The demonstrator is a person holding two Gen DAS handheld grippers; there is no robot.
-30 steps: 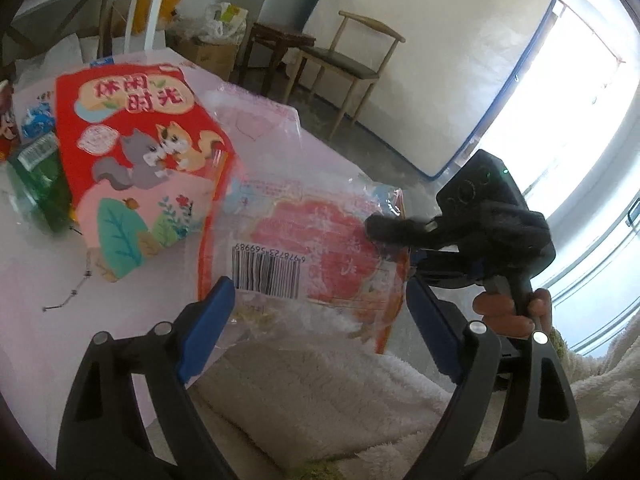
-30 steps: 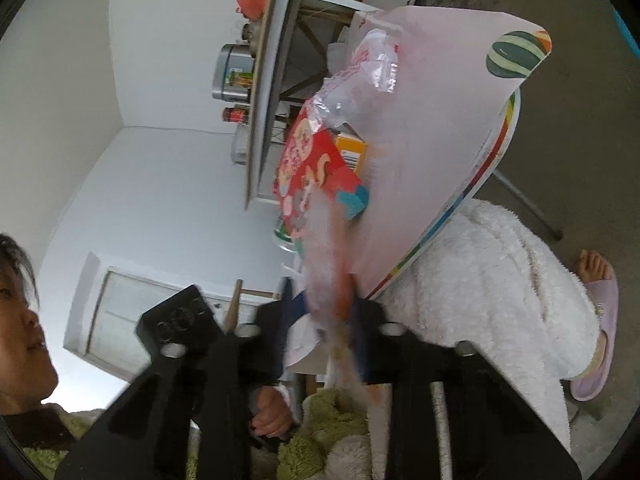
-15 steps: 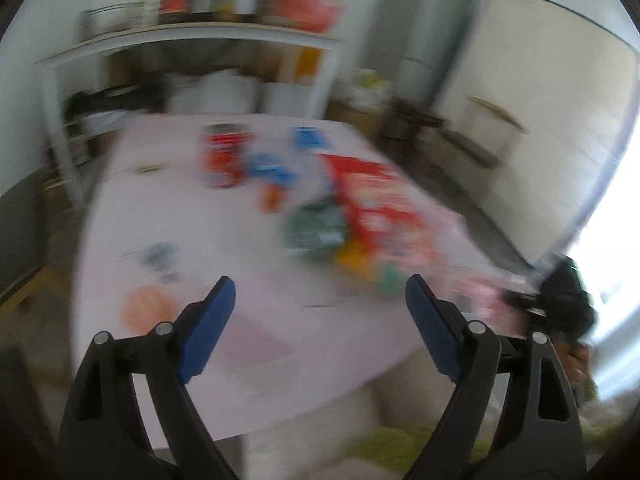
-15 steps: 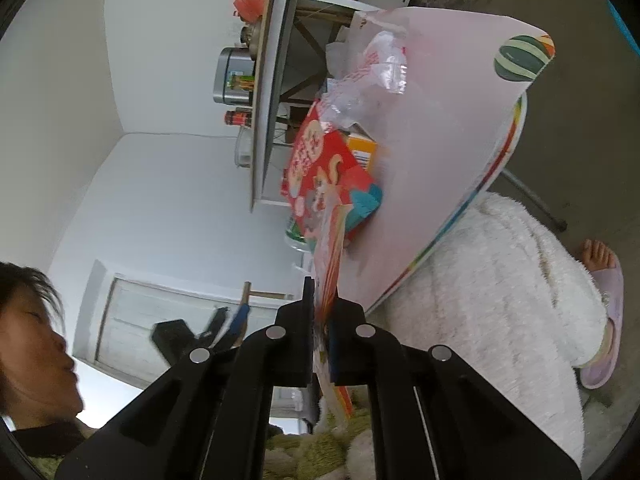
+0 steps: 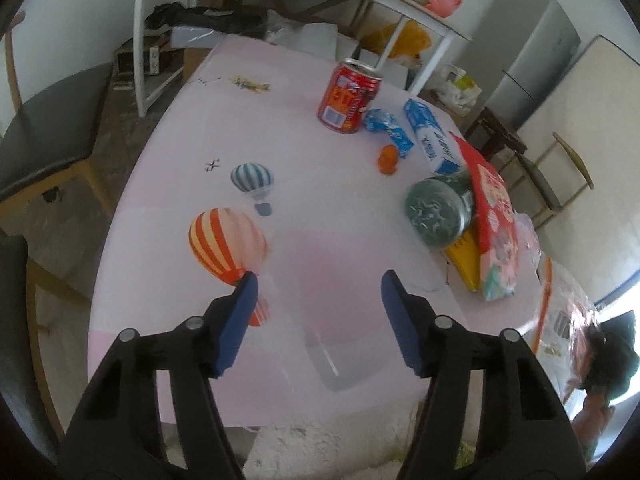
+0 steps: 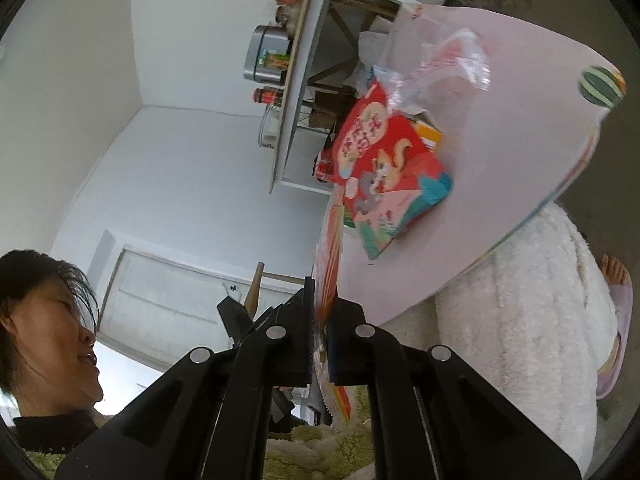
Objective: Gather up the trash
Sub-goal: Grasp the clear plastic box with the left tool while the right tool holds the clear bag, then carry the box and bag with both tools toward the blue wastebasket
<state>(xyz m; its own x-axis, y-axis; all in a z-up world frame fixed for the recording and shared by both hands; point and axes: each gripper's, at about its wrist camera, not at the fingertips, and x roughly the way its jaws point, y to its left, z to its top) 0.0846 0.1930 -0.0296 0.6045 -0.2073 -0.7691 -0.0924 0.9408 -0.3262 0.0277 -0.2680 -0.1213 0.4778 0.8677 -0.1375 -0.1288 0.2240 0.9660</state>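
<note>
The pink surface (image 5: pixel 328 128) spreads ahead of the left tool (image 5: pixel 318 304), whose jaws are closing with nothing between them, only bare cloth below. The trash lies ahead and to that tool's right: the red snack bag (image 5: pixel 494 216) with its long axis running away from the tool, the green bottle (image 5: pixel 438 212) lying just left of it, the red can (image 5: pixel 350 98) upright farther off, then the blue wrapper (image 5: pixel 388 128). The left hand looks nearer these. The right tool (image 6: pixel 325 312) is clamped on a thin clear-and-red wrapper (image 6: pixel 330 264), held edge-on near the surface's edge.
</note>
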